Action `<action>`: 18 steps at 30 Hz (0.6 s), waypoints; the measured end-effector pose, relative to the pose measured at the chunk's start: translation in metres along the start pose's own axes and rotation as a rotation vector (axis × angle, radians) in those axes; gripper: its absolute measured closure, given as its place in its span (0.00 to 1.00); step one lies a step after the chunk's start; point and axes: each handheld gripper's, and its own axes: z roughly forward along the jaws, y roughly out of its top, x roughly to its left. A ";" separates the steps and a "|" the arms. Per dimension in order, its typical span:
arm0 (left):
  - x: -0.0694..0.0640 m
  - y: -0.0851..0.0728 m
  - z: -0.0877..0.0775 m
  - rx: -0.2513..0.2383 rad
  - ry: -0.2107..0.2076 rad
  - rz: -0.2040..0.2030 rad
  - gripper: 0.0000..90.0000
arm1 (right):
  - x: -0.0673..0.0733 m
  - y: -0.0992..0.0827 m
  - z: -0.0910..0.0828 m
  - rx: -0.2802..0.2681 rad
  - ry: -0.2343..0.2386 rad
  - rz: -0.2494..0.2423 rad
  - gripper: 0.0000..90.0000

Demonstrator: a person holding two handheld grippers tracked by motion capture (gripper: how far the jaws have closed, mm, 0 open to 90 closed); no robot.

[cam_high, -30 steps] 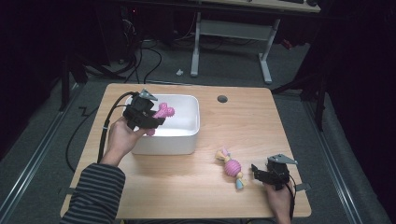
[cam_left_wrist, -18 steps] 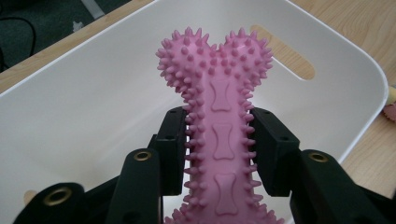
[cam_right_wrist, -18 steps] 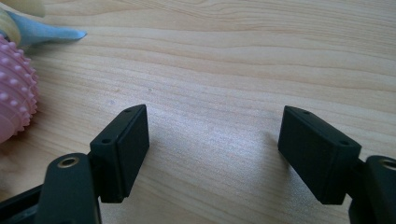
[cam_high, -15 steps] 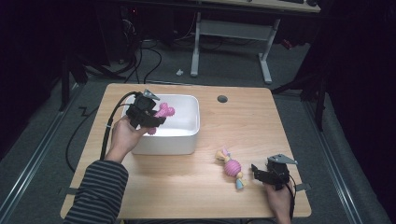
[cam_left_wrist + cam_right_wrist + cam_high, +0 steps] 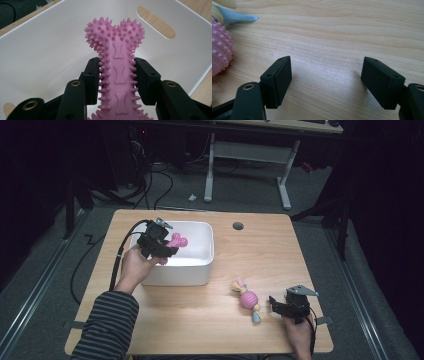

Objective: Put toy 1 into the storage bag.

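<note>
You had the left gripper point(image 5: 167, 247) clamped on the spiky pink bone toy point(image 5: 116, 75), holding it over the white bin point(image 5: 200, 270). Your right gripper point(image 5: 325, 82) sat on the table point(image 5: 260, 250) with jaws wide apart, nothing between them, just beside the pink ball toy point(image 5: 247, 299).

The person's left arm wears a grey-and-black striped sleeve point(image 5: 107, 322). Both matte black handheld grippers, left gripper point(image 5: 161, 246) and right gripper point(image 5: 276, 304), carry grey triangular plates, brass-ringed screw holes and black cables.
</note>
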 end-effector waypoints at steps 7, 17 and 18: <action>0.004 -0.001 0.002 0.010 -0.001 -0.008 0.65 | 0.000 0.000 0.000 -0.001 -0.001 0.000 0.28; 0.003 -0.002 0.008 0.034 0.002 -0.009 0.64 | 0.000 0.000 0.000 0.000 0.000 0.000 0.28; 0.004 -0.002 0.009 0.045 0.000 -0.015 0.64 | 0.000 0.000 0.000 -0.001 -0.001 0.000 0.28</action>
